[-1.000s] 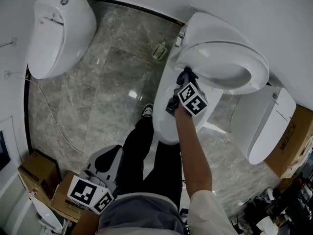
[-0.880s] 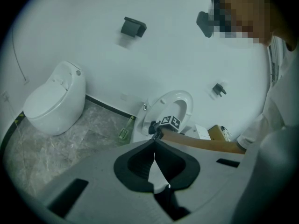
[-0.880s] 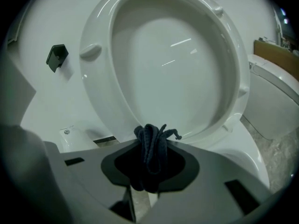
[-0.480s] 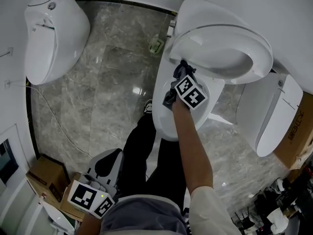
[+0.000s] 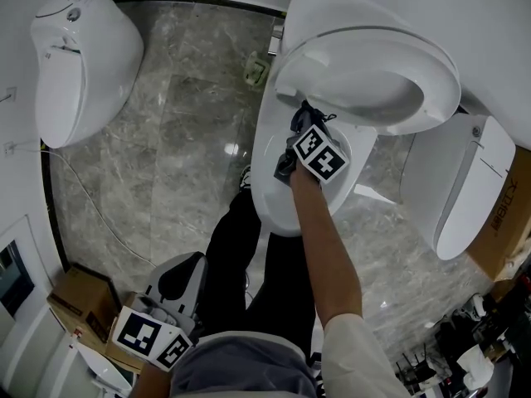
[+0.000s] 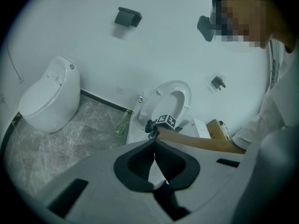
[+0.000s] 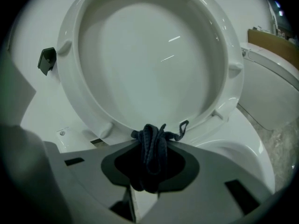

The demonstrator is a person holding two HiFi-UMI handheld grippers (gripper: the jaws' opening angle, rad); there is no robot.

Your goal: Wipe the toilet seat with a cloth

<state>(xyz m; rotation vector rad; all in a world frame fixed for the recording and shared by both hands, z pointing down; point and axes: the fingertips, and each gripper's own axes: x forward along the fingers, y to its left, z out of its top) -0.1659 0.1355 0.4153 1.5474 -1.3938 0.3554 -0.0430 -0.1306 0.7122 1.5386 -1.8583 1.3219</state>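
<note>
A dark blue, bunched fabric cloth (image 7: 151, 146) is pinched between the jaws of the right hand-held gripper (image 5: 301, 128). It is held at the lower edge of the raised white oval plastic toilet seat (image 7: 67, 87), above the white ceramic toilet bowl (image 5: 274, 197). Whether the cloth already touches the seat cannot be told for sure. The left hand-held gripper (image 6: 154, 158) is pressed together with nothing in it and is kept low beside the person's body, well apart from the toilet.

Several risks are judged from here. The cloth is gathered into a narrow roll, so only a small patch would be wiped, and the hard jaw tips could rub on the plastic if the gripper is pressed too flat. A loose loop hangs out at the right side of the cloth; it could be caught on one of the small bumpers (image 7: 217, 114) under the seat and pulled out of the grip. If the gripper is lowered too far, the cloth could be dipped into the bowl. As the seat is not steadied by the other gripper, it could be rocked by a hard push.
</note>
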